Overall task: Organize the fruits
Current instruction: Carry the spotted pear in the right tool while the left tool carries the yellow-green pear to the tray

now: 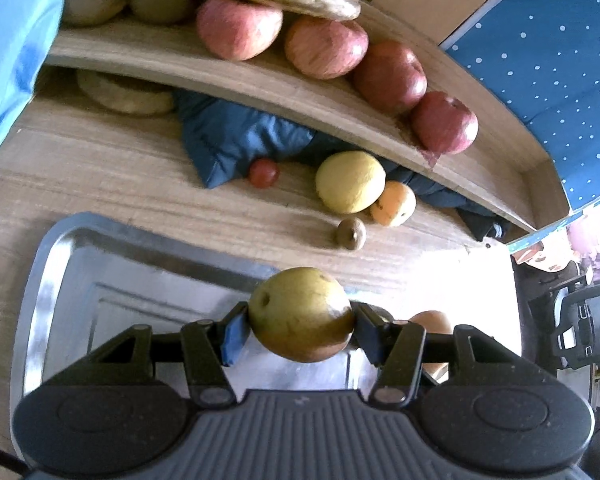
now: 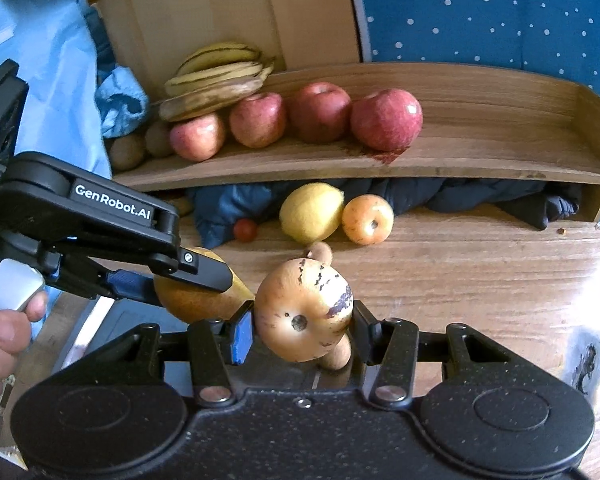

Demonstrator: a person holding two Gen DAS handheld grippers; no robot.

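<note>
The left gripper [image 1: 300, 330] is clamping a pear [image 1: 300, 314], the right gripper [image 2: 302, 330] a spotted fruit [image 2: 303, 316]; both want carrying level to the shelf [image 2: 480, 148].

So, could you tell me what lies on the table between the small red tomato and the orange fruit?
A large yellow lemon sits between the tomato and the orange fruit, clearest in the right wrist view.

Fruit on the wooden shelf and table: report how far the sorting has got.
Done: four red apples, a bunch of yellow bananas and brown kiwis sit on the wooden shelf.
In hand: left gripper clamps a green-brown pear; right gripper a spotted orange fruit.
Left on the table: yellow lemon, orange fruit, small red tomato, brown kiwi.
</note>
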